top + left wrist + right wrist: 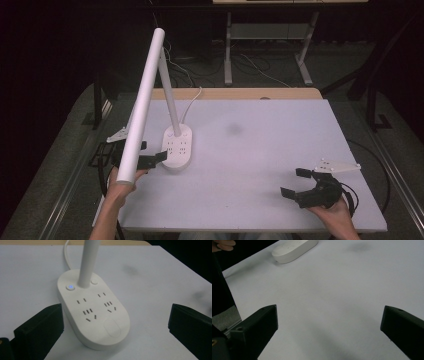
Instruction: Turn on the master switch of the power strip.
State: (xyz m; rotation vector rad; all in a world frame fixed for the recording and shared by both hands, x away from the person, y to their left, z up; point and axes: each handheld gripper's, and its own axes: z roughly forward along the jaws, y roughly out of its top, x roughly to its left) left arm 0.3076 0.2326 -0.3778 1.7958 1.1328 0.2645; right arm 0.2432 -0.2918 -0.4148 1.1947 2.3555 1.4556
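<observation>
A white desk lamp stands at the table's left; its oval base (178,148) carries power sockets. A thin stem rises from the base, and the long tube head (144,105) slants down toward the person's left hand. My left gripper (152,151) is open just left of the base, partly hidden by the tube head. In the left gripper view the base (93,315) lies ahead between the wide-apart jaws of the left gripper (115,315), with a small blue-lit button (70,287) beside the stem. My right gripper (292,182) is open and empty at the front right.
The white tabletop (260,145) spreads between the two grippers. The lamp's white cord (192,102) runs off the back edge. In the right gripper view the right gripper (329,315) faces bare table, with the lamp base (294,248) far off at top left.
</observation>
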